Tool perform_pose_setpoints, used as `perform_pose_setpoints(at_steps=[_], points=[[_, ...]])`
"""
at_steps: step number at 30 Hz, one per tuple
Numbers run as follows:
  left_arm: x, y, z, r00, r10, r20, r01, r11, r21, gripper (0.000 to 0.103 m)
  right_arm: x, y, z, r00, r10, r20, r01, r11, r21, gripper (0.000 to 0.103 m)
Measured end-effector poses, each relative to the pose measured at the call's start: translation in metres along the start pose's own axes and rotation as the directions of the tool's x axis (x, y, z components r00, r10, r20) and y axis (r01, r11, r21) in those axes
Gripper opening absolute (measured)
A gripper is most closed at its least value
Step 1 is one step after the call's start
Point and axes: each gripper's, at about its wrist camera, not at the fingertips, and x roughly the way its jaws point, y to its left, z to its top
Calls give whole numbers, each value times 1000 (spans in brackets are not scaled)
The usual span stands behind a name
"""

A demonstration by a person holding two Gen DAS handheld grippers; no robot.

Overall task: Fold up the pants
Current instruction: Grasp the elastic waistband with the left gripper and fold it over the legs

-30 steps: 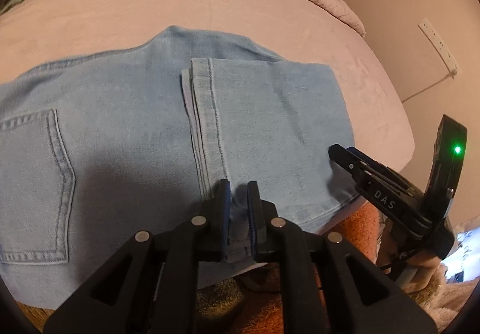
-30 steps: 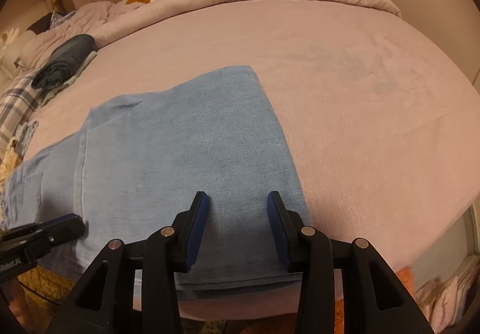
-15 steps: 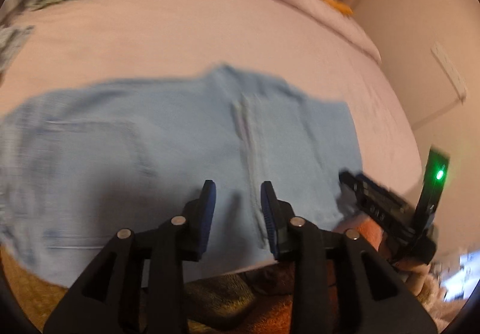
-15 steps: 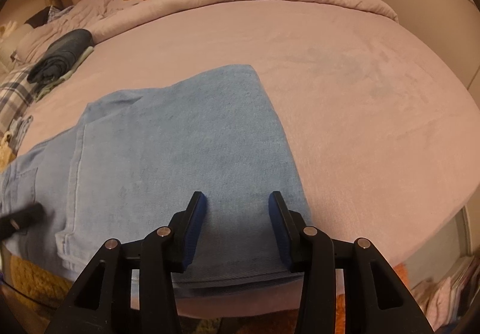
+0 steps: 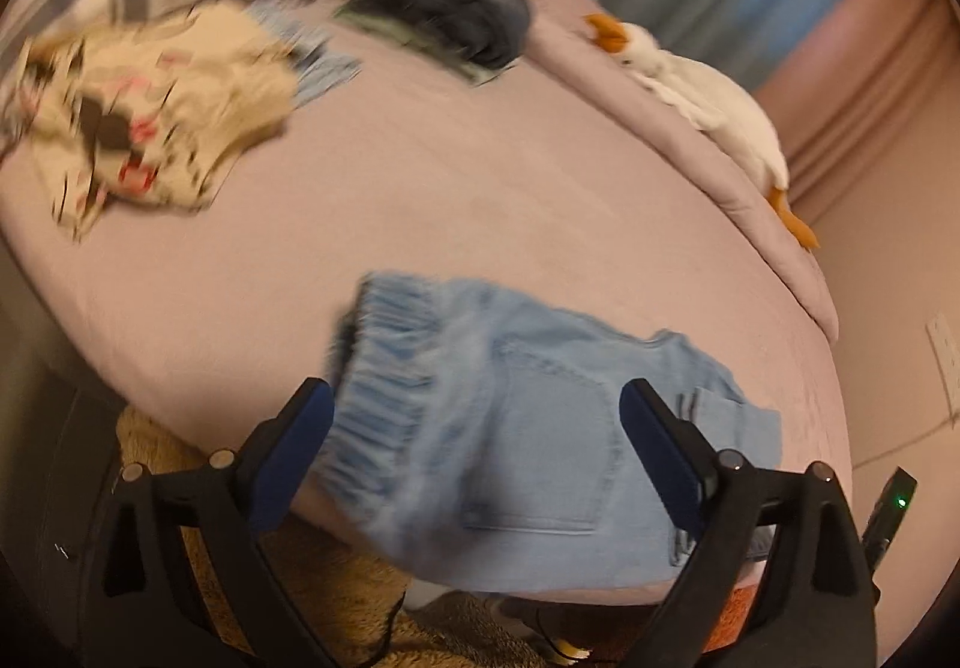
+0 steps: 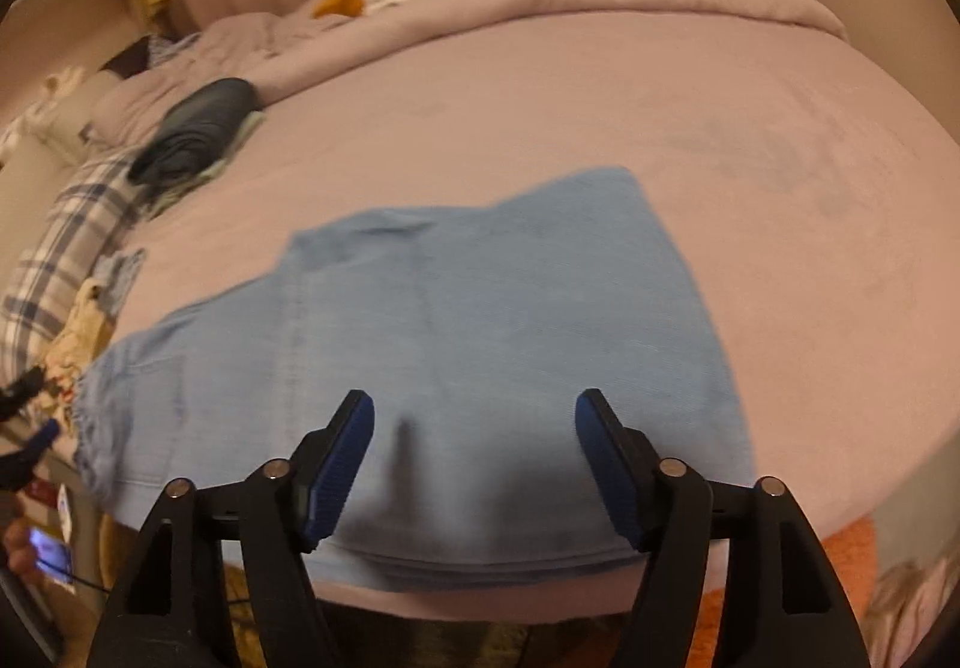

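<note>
Light blue denim pants lie folded on the pink bed, near its front edge. In the left wrist view the pants show their elastic waistband at the left and a back pocket in the middle. My left gripper is open wide and empty, hovering over the waistband end. My right gripper is open and empty, just above the folded leg end by the bed edge. The left view is motion-blurred.
A white goose plush lies along the far quilt. A dark folded garment, a patterned cream cloth and a plaid blanket sit at the bed's left side. A brown rug lies below the bed edge.
My left gripper let go of the pant hem, opened wide and swung left toward the waistband. My right gripper opened wider and stayed over the folded end.
</note>
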Motion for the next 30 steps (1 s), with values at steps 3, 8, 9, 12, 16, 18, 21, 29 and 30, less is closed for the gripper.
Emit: perform_pose_setpoints(at_steps=[3, 8, 9, 12, 16, 18, 21, 29, 30], points=[[13, 17, -4, 999, 32, -31, -33, 999, -37, 96, 4, 12, 0, 1000, 7, -7, -7, 1000, -30, 72], [37, 31, -14, 993, -12, -121, 2, 997, -80, 96, 13, 25, -1, 999, 14, -34, -16, 998, -53, 72], [43, 33, -16, 989, -43, -138, 31, 996, -89, 96, 12, 28, -3, 999, 12, -36, -14, 998, -62, 72], [42, 26, -20, 992, -44, -118, 38, 998, -51, 96, 12, 32, -4, 999, 3, -44, -7, 997, -78, 72], [47, 19, -23, 995, 15, -96, -17, 1000, -20, 91, 16, 34, -6, 998, 4, -62, -8, 997, -70, 72], [50, 15, -23, 995, 57, -81, -57, 998, -1, 79, 19, 35, -7, 997, 9, -72, -14, 998, -64, 72], [54, 12, -23, 996, 45, -73, -45, 999, -5, 65, 21, 37, -7, 996, 15, -84, -20, 998, -61, 72], [35, 3, -14, 991, -112, -68, 105, 989, -100, 46, 20, 32, -7, 996, 32, -78, -35, 998, -43, 72], [30, -6, -12, 992, -117, -55, 112, 990, -82, 46, 19, 30, -7, 997, 31, -75, -33, 999, -35, 72]])
